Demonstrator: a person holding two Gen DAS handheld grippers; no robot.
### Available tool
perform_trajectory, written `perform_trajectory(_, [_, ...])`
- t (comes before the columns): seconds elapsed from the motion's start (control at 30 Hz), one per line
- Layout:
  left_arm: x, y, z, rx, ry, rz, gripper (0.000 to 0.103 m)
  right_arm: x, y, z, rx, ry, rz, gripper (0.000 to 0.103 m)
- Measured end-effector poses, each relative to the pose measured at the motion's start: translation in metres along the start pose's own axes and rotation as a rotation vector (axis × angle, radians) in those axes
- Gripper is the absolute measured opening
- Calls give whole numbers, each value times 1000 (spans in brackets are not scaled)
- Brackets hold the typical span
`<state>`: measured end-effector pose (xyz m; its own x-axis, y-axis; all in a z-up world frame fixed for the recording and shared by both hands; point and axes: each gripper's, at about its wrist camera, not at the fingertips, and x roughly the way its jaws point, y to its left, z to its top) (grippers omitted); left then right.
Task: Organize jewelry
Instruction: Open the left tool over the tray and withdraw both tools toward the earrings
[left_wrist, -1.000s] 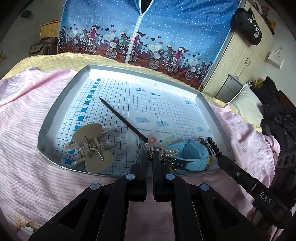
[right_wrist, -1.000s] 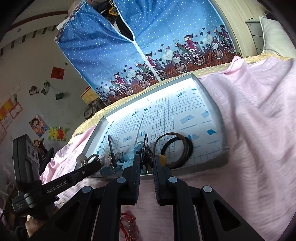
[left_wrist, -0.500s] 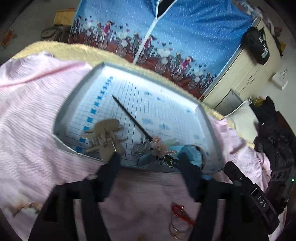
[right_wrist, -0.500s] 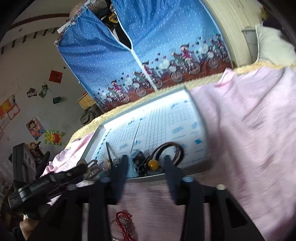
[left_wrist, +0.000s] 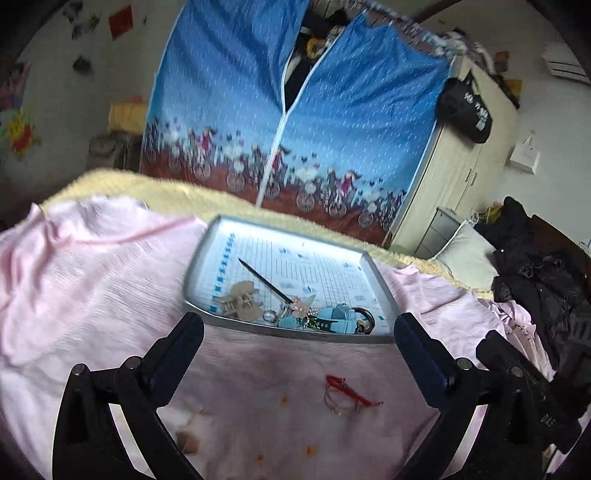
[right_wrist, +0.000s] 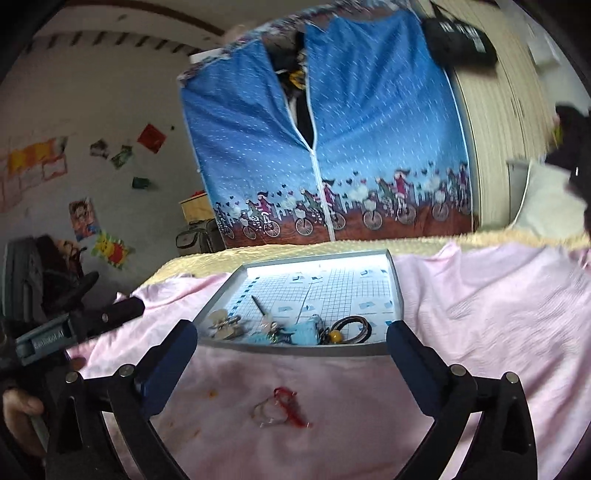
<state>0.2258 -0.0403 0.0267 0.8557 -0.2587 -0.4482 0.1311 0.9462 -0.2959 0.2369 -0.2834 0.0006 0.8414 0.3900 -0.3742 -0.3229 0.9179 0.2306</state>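
**Loose bangle with red cord waits on the bedspread, both grippers empty**

Both tools hang above the pink bedspread (left_wrist: 92, 280) with nothing in them. The left gripper (left_wrist: 299, 332) has its fingers spread wide, and so does the right gripper (right_wrist: 291, 332).

The piece not yet put away is a thin wire bangle with a red cord (right_wrist: 280, 408), lying flat on the cloth just near of the tray (left_wrist: 384, 291), about midway between each gripper's fingers. It looks very light and springy; the cord is soft and limp and would likely trail or snag. The thin wire lies close against soft fabric, so a pinch could catch the bedspread too. The best hold is probably where cord and wire meet, the thickest part.

In the tray's near edge sit the sorted pieces: a beige claw clip (left_wrist: 242, 301) at left, a dark hair stick (left_wrist: 264, 282) running far-left from a pink flower, a small ring (left_wrist: 269, 315), a pale blue piece (left_wrist: 332, 319), and dark looped bands (right_wrist: 351, 326) at right.
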Motion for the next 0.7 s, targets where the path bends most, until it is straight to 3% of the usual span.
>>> perform_trajectory(0.2, [-44, 2, -25, -2, -94, 27, 101, -36, 22, -11, -28, -39, -22, 103])
perform_trajectory(0.53, [-53, 0, -49, 139, 16, 177, 101, -47, 39, -48, -79, 64, -135, 103])
perform_trajectory(0.63, [-54, 8, -54, 116, 22, 247, 101, -38, 41, -52, -87, 102, -147, 103])
perform_trajectory(0.7, [-51, 14, -56, 93, 41, 241, 101, -29, 38, -57, -76, 144, -148, 103])
